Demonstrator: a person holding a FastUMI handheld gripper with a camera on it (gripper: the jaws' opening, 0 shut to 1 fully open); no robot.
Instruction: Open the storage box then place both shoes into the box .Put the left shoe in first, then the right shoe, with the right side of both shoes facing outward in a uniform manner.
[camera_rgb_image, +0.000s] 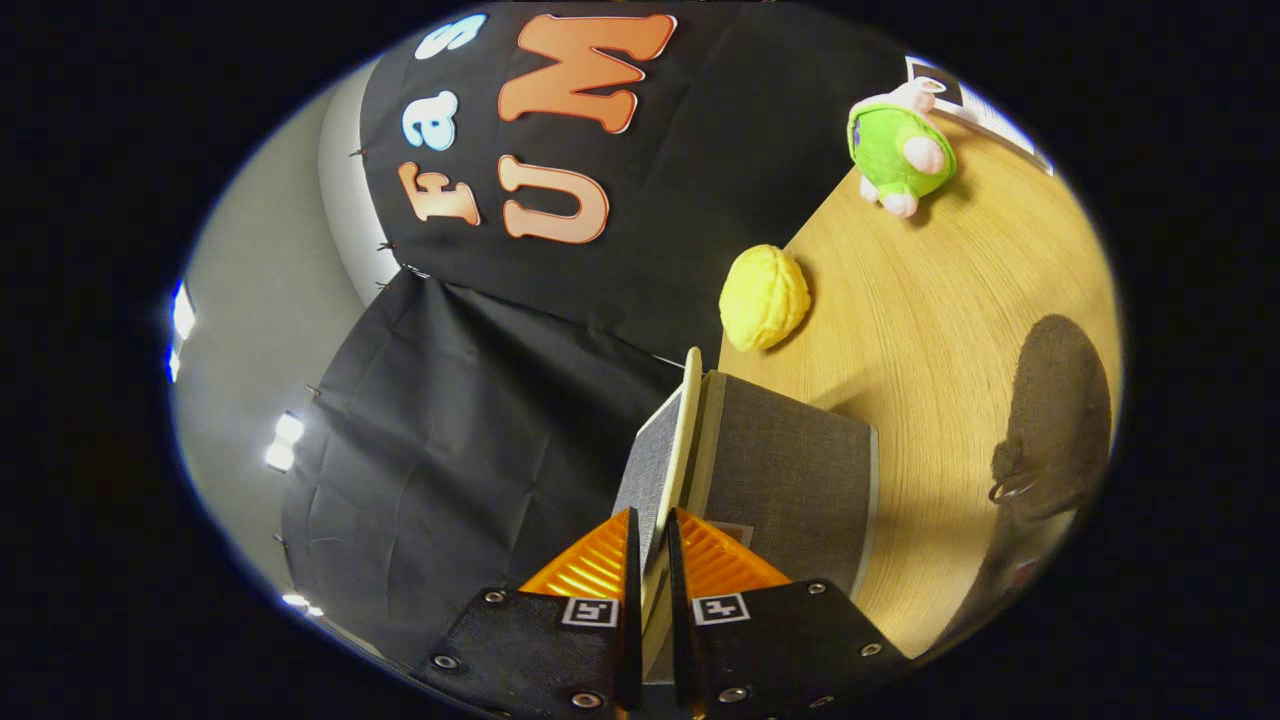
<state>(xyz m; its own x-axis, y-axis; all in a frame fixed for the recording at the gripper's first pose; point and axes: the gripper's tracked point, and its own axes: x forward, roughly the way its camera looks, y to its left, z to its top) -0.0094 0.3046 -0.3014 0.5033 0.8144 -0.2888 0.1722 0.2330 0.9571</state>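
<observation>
Your gripper (650, 560) pinches the lid (672, 460) of the storage box (790, 480); keep that pinch firm; swing it fully open.

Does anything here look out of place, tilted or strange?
Nothing looks damaged or spilled. The gripper is shut on the lid of the storage box, lifted on edge. A yellow toy and a green plush lie on the table beyond, unrelated to the shoes.

A grey woven-fabric storage box (790, 470) has a cream-edged lid (672, 455). Beyond it, a yellow ridged ball (764, 297) and a green-and-pink plush toy (897, 150) sit on the light wood-grain table (950, 330).
</observation>
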